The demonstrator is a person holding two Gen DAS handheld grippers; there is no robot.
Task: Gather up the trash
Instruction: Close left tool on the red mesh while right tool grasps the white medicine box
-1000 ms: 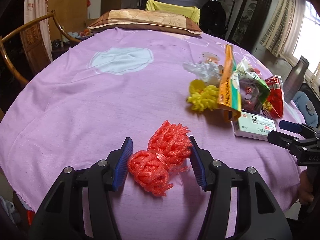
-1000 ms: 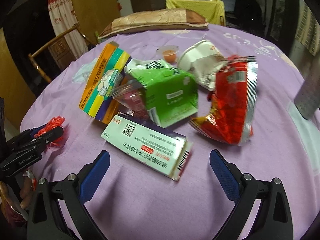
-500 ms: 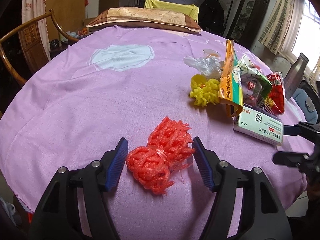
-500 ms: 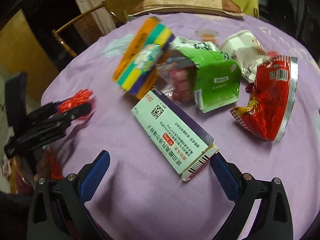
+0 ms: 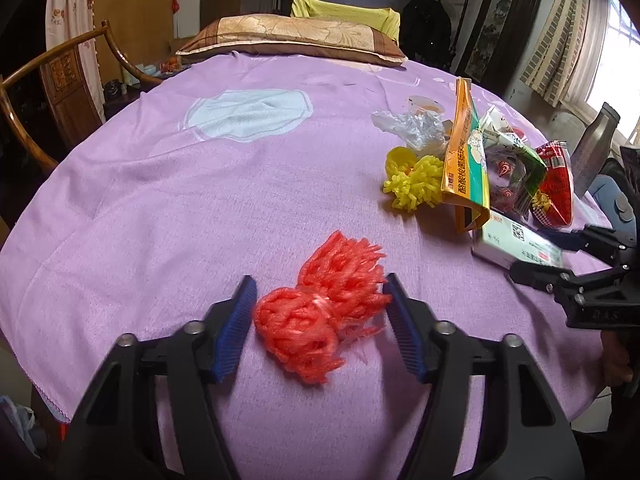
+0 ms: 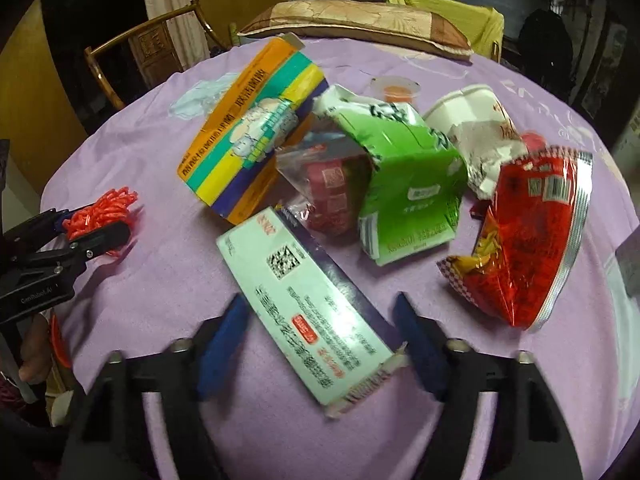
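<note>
A red foam net [image 5: 316, 312] lies on the purple tablecloth [image 5: 160, 184] between the fingers of my left gripper [image 5: 320, 312]. Its jaws are closing; the blue pads stand right at the net's sides without squeezing it. A pale green medicine box [image 6: 308, 304] lies slantwise between the fingers of my right gripper [image 6: 320, 320]. Those jaws are closing too, blurred, with small gaps left to the box. In the left wrist view the right gripper [image 5: 548, 258] reaches over the box [image 5: 516, 240]. In the right wrist view the left gripper [image 6: 84, 224] sits at the net [image 6: 104, 212].
A heap of trash lies behind the box: an orange-striped carton [image 6: 248, 132], a green carton [image 6: 408, 184], a red snack bag [image 6: 528, 236], a paper cup [image 6: 476, 120], a jelly cup [image 6: 396, 88]. A yellow foam net [image 5: 416, 184] and clear plastic [image 5: 412, 128] lie left of it. A pillow [image 5: 296, 36] and wooden chair [image 5: 60, 80] stand beyond.
The right gripper's jaws have narrowed from wide open to close around the medicine box, which now lies more lengthwise between them. The left jaws widened slightly, then closed in again on the net.
</note>
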